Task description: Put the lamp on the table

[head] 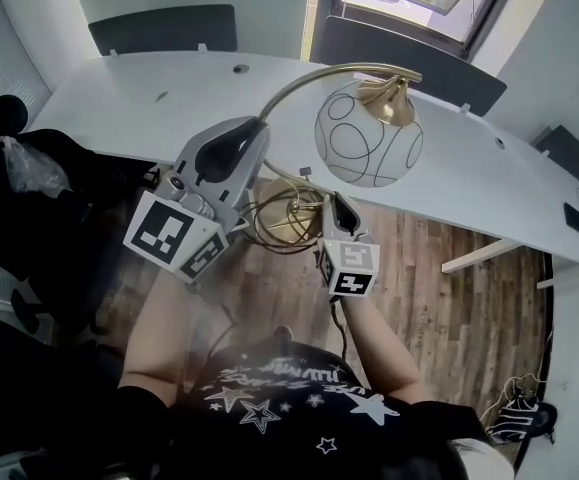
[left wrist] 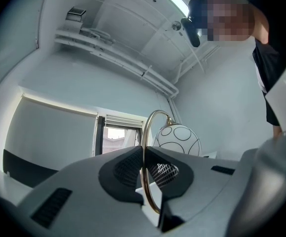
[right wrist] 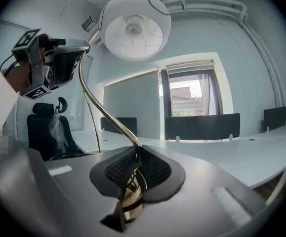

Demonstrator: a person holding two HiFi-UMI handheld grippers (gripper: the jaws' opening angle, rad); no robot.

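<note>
The lamp has a curved brass stem (head: pixel 299 83) and a white globe shade (head: pixel 369 134) with black circles. It hangs in the air over the wood floor, in front of the white table's (head: pixel 119 108) near edge. My left gripper (head: pixel 256 130) is shut on the upper stem (left wrist: pixel 143 179), with the shade (left wrist: pixel 178 139) beyond it. Lower down, my right gripper (head: pixel 337 206) is shut on the stem (right wrist: pixel 134 168) just above the brass base (head: pixel 284 218). In the right gripper view the shade (right wrist: pixel 133 26) hangs overhead, with the left gripper (right wrist: pixel 59 58) up on the stem.
Black chairs (head: pixel 164 28) (head: pixel 409 60) stand behind the long curved table. A black office chair with a plastic bag (head: pixel 29 168) is at my left. Wood floor (head: pixel 449 288) lies below, and a dark bag (head: pixel 519 420) sits at the right wall.
</note>
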